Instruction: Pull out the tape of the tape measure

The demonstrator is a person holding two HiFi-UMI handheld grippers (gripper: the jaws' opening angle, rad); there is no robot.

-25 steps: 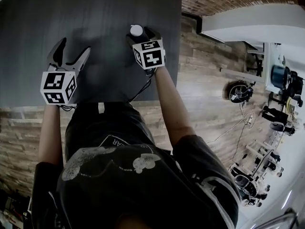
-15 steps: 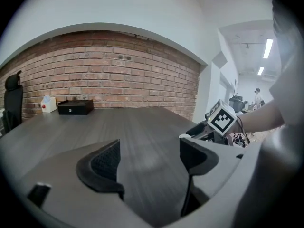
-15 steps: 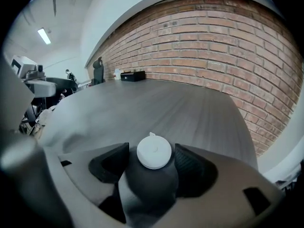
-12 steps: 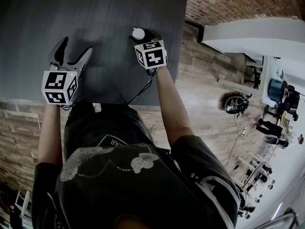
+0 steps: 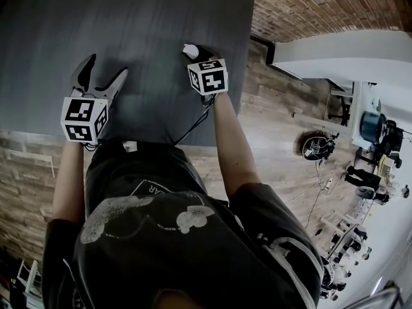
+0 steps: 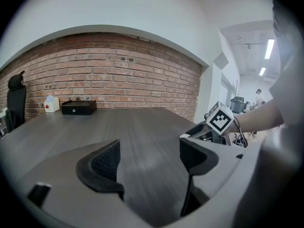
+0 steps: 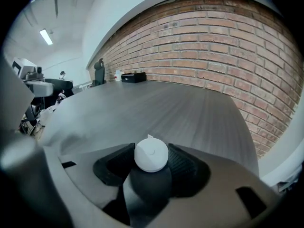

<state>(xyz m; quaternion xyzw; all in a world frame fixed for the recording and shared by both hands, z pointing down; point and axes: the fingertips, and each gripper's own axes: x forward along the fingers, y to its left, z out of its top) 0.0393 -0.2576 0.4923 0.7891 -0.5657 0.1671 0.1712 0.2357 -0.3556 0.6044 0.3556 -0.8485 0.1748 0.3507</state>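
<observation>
The tape measure (image 5: 188,48) is a small round white case with a little tab at its far edge, lying on the dark grey table (image 5: 129,18) near the right side. My right gripper (image 5: 193,54) points down at it. Its jaws have just been closing, and in the right gripper view both black pads touch the sides of the tape measure (image 7: 151,155). No tape shows outside the case. My left gripper (image 5: 103,76) hovers over the table to the left, open, with nothing between the jaws (image 6: 149,158).
The table's right edge (image 5: 248,50) lies just beyond the right gripper, with wooden floor and cluttered gear (image 5: 318,145) below. At the table's far end by the brick wall stand a black box (image 6: 79,107), a tissue box (image 6: 51,103) and a chair (image 6: 16,87).
The right gripper's jaws have closed in on the white tape measure, which stood between wide-open jaws before. The left gripper has kept its place and stays open.
</observation>
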